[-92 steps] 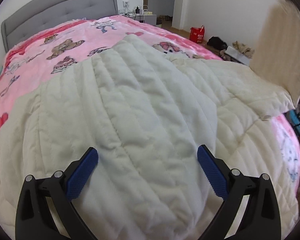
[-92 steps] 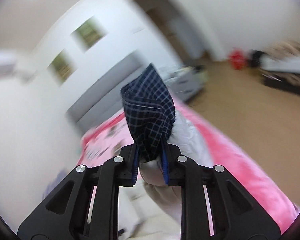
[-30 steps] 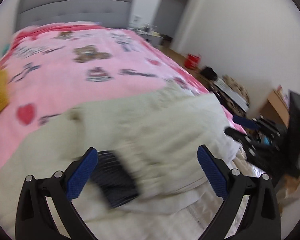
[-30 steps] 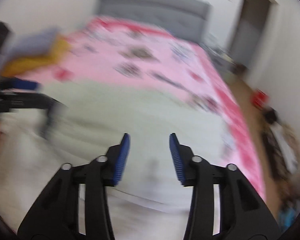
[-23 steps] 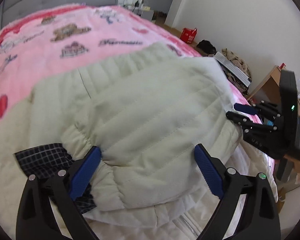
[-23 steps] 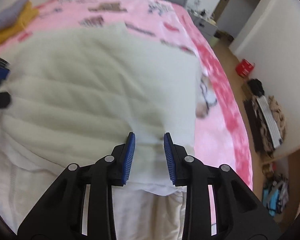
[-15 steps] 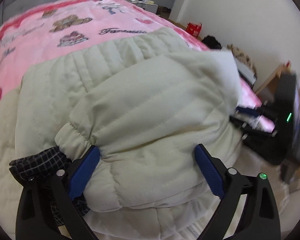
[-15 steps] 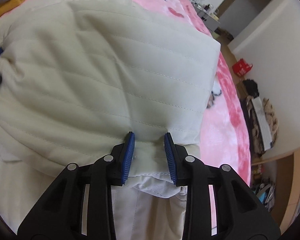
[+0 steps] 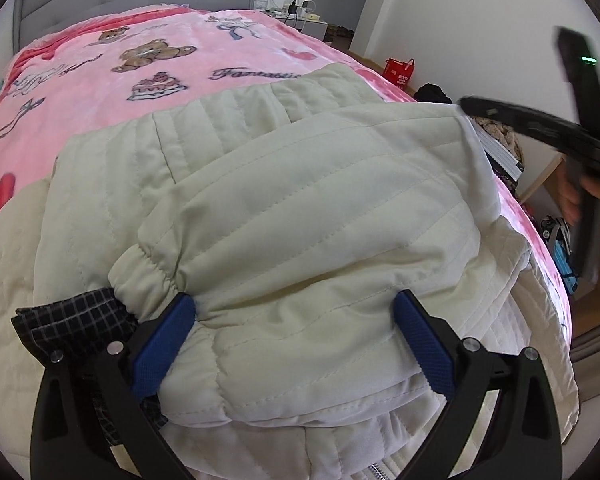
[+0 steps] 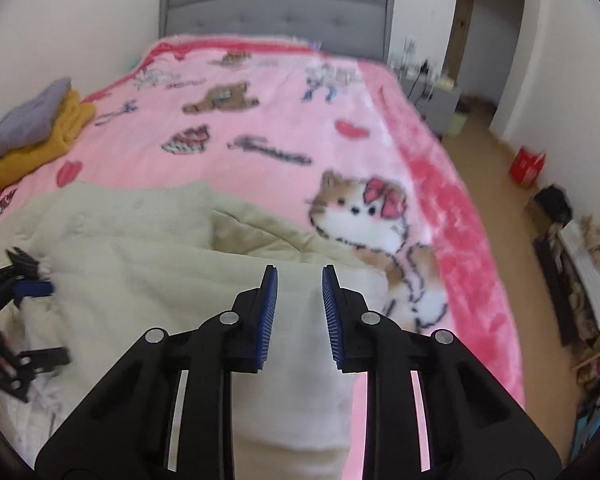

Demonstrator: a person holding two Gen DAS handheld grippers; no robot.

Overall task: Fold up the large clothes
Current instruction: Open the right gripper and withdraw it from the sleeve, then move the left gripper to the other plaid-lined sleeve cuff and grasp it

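Folding the cream quilted jacket (image 9: pixel 300 208) is part-way along, by the look of it: it lies spread across the near end of the bed, on the pink cartoon blanket (image 9: pixel 112 80), and one sleeve lies over the body with its gathered cuff (image 9: pixel 148 272) and the dark checked lining (image 9: pixel 72 320) showing at the left. The left gripper (image 9: pixel 294 340) has its jaws wide apart, straddling the folded sleeve low over the padding, with the blue pads (image 9: pixel 162 348) pressed against the fabric on either side but not closed on it. The right gripper (image 10: pixel 299 316) sits above the jacket's right edge with its jaws a little apart and nothing between them; in the left wrist view it appears as a dark blurred shape at the far right.

To do this step well, I would have the left gripper pin the sleeve flat, while the right takes a clean bite of the free right edge rather than a bunch of padding, so that the layers stay square. The quilting is thick and springy, so a shallow pinch is likely to slip.

Further out, a folded pile of grey and mustard clothes (image 10: pixel 32 132) rests at the left side of the bed, well apart from the jacket. A grey padded headboard (image 10: pixel 276 12) stands at the far end. On the floor to the right are a red bag (image 10: pixel 528 164) and a heap of dark clutter (image 10: pixel 572 248). None of these blocks the fold; the loose checked lining is the thing most likely to catch.
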